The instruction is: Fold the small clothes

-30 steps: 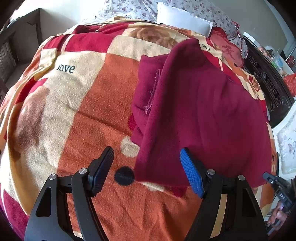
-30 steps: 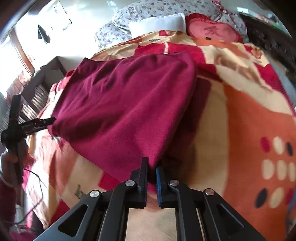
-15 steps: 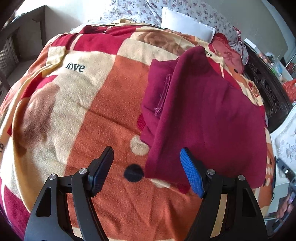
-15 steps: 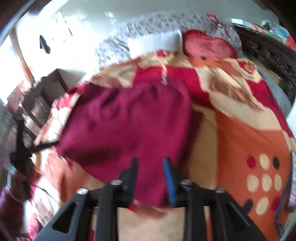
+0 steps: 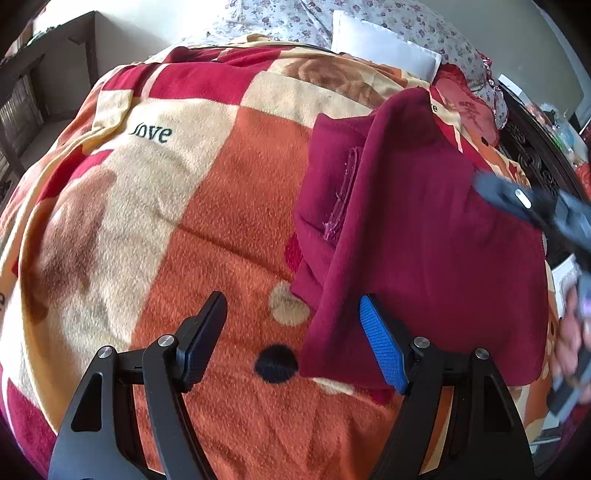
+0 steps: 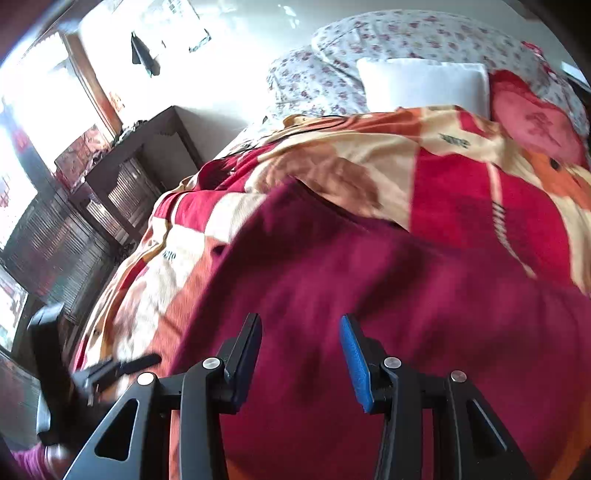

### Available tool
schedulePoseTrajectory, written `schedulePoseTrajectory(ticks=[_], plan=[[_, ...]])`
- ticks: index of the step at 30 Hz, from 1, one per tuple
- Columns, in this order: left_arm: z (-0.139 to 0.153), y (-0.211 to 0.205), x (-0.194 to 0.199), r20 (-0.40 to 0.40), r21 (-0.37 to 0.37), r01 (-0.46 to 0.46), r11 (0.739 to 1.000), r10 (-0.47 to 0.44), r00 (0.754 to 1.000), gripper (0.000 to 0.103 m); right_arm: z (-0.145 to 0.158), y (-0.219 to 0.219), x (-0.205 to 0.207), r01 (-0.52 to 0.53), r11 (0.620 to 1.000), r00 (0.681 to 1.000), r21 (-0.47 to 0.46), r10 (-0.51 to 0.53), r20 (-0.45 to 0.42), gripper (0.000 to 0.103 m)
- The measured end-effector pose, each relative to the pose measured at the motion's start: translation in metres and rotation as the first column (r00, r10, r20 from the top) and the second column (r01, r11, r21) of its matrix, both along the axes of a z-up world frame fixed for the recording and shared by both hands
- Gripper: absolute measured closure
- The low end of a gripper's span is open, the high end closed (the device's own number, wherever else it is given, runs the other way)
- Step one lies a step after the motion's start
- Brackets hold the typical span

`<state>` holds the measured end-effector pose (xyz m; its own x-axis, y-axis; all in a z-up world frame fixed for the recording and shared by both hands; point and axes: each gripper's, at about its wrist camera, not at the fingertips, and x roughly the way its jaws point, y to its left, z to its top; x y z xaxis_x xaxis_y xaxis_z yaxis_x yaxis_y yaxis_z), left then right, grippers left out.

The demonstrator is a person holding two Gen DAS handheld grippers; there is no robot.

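A dark red fleece garment (image 5: 424,236) lies folded over on the patterned bed blanket (image 5: 207,221), right of middle in the left wrist view. A lower layer with a seam sticks out at its left edge. My left gripper (image 5: 295,338) is open and empty, just above the blanket at the garment's near left corner. My right gripper (image 6: 301,358) is open and empty, directly over the garment (image 6: 388,295). It also shows blurred in the left wrist view (image 5: 532,206), over the garment's right side.
A white pillow (image 5: 384,46) and floral bedding (image 5: 295,18) lie at the head of the bed. A red cushion (image 6: 535,118) sits beside them. A dark wooden shelf unit (image 6: 122,166) stands left of the bed. A carved dark bed frame (image 5: 535,162) runs along the right.
My right gripper opened and let go of the garment's edge, then moved forward over the garment. My left gripper stayed open and drifted slightly left of the garment's corner.
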<state>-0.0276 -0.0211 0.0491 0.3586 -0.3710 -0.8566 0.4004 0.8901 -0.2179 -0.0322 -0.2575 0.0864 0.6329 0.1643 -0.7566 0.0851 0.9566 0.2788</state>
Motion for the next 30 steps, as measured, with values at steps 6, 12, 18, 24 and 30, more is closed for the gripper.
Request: schedulePoseTrajectory(ticks=[6, 12, 18, 24, 30], plan=[[-0.008, 0.001, 0.009, -0.022, -0.030, 0.003, 1.000, -0.003, 1.000, 0.028, -0.016, 0.026, 0.072, -0.054, 0.997, 0.997, -0.047, 0.051, -0.065, 0.061], [-0.014, 0.004, 0.017, -0.050, -0.067, -0.006, 0.998, 0.003, 0.999, 0.027, -0.033, 0.033, 0.112, -0.021, 0.999, 0.985, -0.041, 0.013, -0.172, 0.059], [-0.016, 0.012, 0.020, -0.064, -0.115, -0.002, 0.993, -0.005, 0.998, 0.027, -0.012, 0.033, 0.103, -0.032, 0.999, 0.993, 0.021, 0.034, -0.111, 0.051], [-0.022, 0.018, 0.023, -0.075, -0.143, -0.012, 0.990, 0.001, 0.997, 0.025, -0.022, 0.060, 0.125, -0.035, 0.996, 0.984, -0.083, 0.020, -0.179, 0.033], [-0.024, 0.015, 0.024, -0.052, -0.139, 0.000, 0.990, -0.008, 0.999, 0.023, -0.044, 0.097, 0.144, -0.070, 0.958, 0.973, -0.279, 0.004, -0.230, 0.001]])
